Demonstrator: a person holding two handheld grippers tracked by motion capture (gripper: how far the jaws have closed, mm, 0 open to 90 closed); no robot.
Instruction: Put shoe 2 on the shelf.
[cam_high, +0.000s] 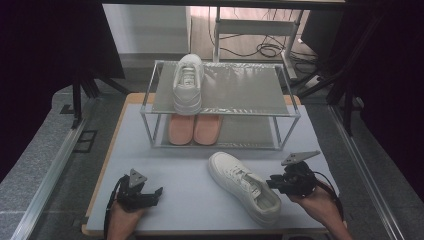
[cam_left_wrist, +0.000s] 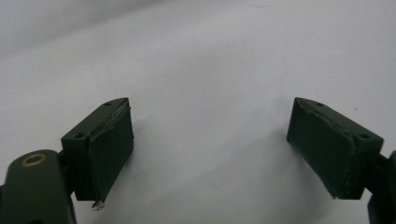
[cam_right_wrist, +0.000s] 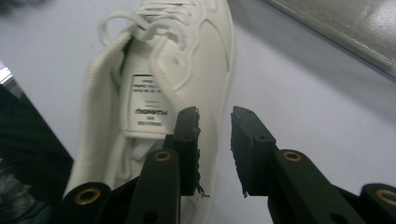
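Holding a gripper in each hand, I have my left gripper (cam_high: 152, 192) low over the bare near-left part of the table (cam_high: 190, 200), its jaws spread wide with nothing between them. My right gripper (cam_right_wrist: 215, 140) sits at the heel end of a white sneaker (cam_high: 245, 186) lying on the table's near right; its jaws stand a little apart, one inside the collar and one outside the side wall, not pressed on it.

Behind stands a two-tier shoe rack (cam_high: 287, 112) with a metal frame and grey shelves. On its top shelf, toward the left, rests a second white sneaker (cam_high: 188, 85), toe pointing away from me. On the bottom shelf beneath it lies a pair of pink slippers (cam_high: 194, 129) side by side.

In the right gripper view, a printed tongue label (cam_right_wrist: 149, 105) shows inside the near sneaker; its lettering is too blurred to read.
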